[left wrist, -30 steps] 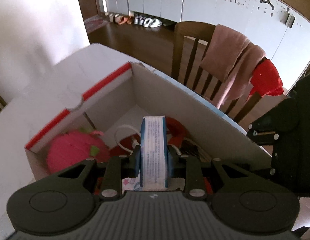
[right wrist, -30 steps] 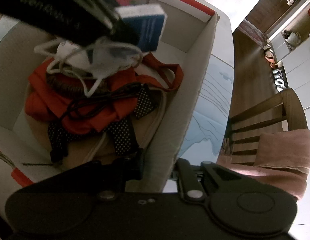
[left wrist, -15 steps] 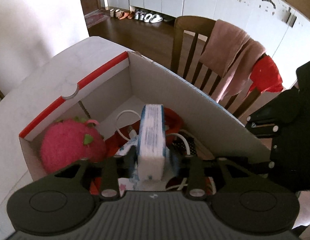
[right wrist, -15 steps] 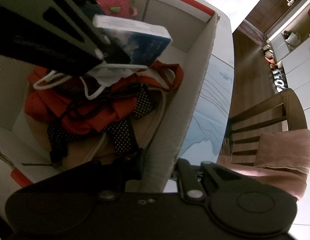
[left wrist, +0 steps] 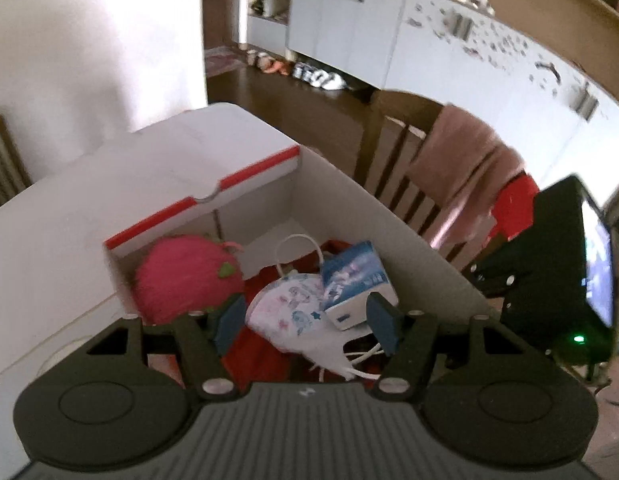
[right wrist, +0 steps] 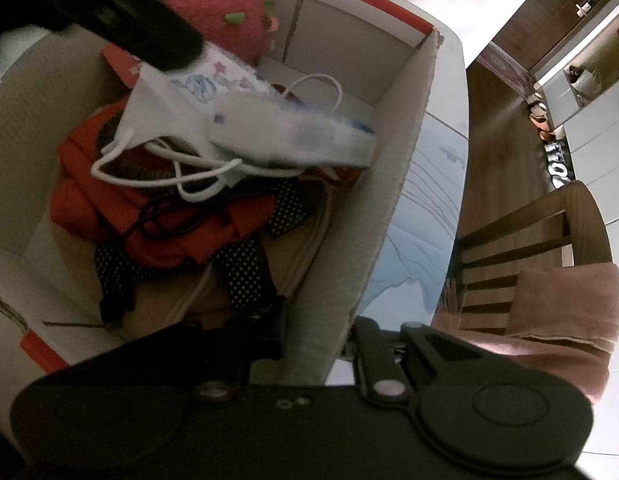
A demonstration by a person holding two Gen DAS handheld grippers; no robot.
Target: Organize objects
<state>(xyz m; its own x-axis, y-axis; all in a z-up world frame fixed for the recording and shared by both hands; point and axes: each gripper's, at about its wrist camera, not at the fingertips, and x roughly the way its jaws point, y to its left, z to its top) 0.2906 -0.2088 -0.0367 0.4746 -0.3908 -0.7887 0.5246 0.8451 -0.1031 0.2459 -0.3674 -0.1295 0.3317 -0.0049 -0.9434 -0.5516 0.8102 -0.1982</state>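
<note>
L gripper point(left wrist: 307, 320): fingers spread, just been opening, nothing gripped. Blue tissue pack point(left wrist: 355, 280) is seen lying on the face mask point(left wrist: 293, 312) inside the cardboard box point(left wrist: 409, 248). R gripper point(right wrist: 317, 328): fingers pinched on box wall.

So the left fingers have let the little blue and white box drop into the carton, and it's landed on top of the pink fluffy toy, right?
Not quite. In the left wrist view the blue and white box lies on the printed face mask, beside the pink fluffy toy, not on it. It is in the carton.
</note>
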